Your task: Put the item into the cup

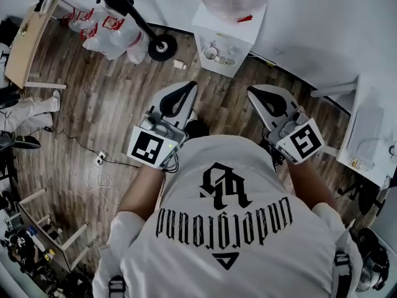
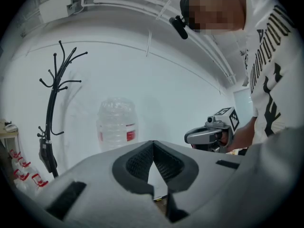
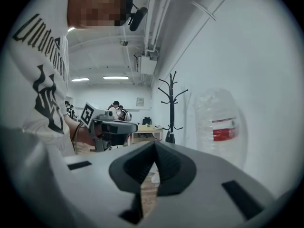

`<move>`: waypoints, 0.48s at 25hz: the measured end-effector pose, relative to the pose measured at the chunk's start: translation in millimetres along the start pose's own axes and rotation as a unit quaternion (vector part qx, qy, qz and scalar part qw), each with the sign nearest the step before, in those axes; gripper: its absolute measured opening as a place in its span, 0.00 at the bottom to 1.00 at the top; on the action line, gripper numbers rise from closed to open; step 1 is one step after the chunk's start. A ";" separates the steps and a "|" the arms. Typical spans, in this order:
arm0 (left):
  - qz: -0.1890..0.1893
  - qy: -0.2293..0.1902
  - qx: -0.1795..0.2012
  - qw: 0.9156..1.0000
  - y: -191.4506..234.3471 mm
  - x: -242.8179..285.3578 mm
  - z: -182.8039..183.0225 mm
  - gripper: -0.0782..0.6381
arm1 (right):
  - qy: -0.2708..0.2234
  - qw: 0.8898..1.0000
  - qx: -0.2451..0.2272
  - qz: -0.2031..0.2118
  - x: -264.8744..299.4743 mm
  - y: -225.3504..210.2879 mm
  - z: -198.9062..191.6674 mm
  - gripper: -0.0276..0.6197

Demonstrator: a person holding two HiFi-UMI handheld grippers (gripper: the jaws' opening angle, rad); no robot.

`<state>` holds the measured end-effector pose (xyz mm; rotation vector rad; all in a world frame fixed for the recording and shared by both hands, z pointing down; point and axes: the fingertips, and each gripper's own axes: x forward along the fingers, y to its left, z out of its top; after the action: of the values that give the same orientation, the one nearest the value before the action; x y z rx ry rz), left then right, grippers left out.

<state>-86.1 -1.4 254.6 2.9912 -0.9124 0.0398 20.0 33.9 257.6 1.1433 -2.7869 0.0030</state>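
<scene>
No cup and no loose item shows in any view. I hold both grippers up in front of my chest, over a wooden floor. My left gripper (image 1: 178,97) is shut, its dark pads meeting with nothing between them (image 2: 153,159). Level with it and a little apart, my right gripper (image 1: 267,101) is also shut and empty (image 3: 154,161). Each gripper view catches the other gripper to the side: the right gripper (image 2: 207,136) and the left gripper (image 3: 113,126).
Straight ahead against the white wall stands a water dispenser (image 1: 223,39) with a big clear bottle (image 2: 116,122). A coat rack (image 2: 54,103), a scooter (image 1: 133,14) and plastic bags (image 1: 108,33) stand to the left. A white desk (image 1: 372,135) is at right; cables (image 1: 99,166) lie on the floor.
</scene>
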 end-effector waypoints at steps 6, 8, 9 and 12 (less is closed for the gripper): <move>0.018 0.010 -0.013 1.000 -72.1 -12.0 -6.4 0.12 | 0.004 1.000 -0.002 0.017 -63.4 19.7 -15.6 0.05; 0.024 0.017 -0.015 0.999 -91.1 -19.6 -8.0 0.12 | 0.002 1.000 0.002 0.020 -81.8 27.5 -17.9 0.05; 0.028 0.016 -0.010 0.999 -97.4 -23.6 -7.8 0.12 | 0.001 1.000 0.003 0.021 -89.5 30.9 -18.1 0.05; 0.042 0.018 -0.011 0.999 -112.2 -35.0 -5.1 0.12 | -0.001 1.000 0.004 0.027 -107.1 39.7 -18.5 0.05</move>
<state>-52.6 111.3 258.0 2.9201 -1.0272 0.0824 69.9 138.1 265.0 1.0698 -2.8204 0.0198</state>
